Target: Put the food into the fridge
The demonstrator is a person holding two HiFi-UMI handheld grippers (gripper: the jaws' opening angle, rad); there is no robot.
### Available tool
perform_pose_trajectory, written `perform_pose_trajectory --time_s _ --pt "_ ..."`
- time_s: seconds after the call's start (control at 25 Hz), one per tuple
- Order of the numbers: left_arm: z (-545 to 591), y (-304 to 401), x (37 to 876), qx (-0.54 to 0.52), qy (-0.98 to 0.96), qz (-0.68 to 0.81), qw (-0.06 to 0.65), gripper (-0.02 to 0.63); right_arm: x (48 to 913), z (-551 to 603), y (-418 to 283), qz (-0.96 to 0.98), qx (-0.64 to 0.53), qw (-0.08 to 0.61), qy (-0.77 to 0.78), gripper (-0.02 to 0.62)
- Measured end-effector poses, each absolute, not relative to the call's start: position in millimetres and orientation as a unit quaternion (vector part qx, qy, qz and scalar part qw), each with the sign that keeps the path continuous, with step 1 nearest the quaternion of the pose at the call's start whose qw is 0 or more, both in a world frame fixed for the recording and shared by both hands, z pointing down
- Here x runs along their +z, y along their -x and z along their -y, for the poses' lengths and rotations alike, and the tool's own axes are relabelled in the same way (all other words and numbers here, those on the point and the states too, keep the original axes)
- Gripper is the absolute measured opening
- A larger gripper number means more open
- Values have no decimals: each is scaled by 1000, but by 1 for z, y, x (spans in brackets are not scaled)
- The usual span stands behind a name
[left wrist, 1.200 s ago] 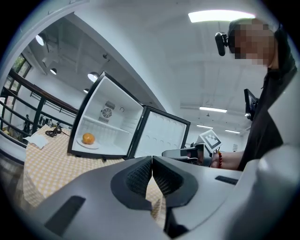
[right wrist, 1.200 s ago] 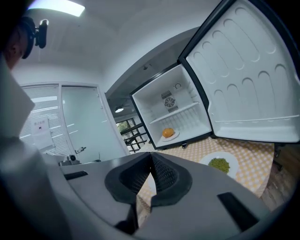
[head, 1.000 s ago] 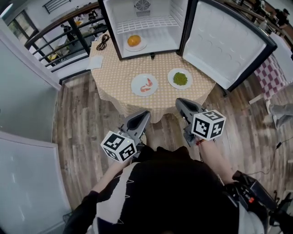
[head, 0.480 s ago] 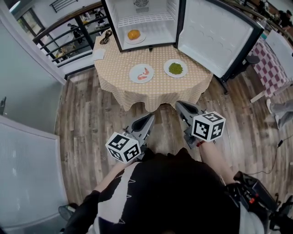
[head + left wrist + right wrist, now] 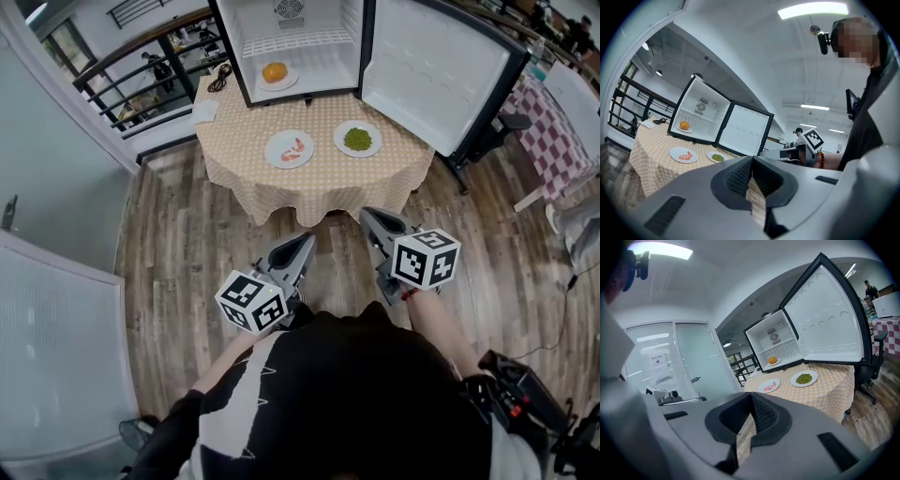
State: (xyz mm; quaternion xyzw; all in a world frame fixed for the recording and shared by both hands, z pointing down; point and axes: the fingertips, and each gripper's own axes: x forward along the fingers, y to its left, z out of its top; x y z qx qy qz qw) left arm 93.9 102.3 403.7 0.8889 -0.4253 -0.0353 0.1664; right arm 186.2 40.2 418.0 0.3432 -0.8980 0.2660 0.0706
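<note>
While the grey left gripper [image 5: 304,240] and grey right gripper [image 5: 367,215] sit pinched shut and empty at lower centre, the white open-doored fridge [image 5: 349,42] stands at upper centre; a white paper notice [image 5: 660,367] at left is too small to read.

Shrimp plate [image 5: 290,148], peas plate [image 5: 357,139] before open fridge [image 5: 309,52]

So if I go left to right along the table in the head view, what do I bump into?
White paper → plate of shrimp → plate of green food → open fridge door.
</note>
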Motion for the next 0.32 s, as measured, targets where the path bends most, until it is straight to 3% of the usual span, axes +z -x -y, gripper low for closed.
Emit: perform_pose_trajectory --time_s 0.32 --pt "-102 -101 397 -37 -889 425 165 15 415 -42 -194 897 265 74 -346 17"
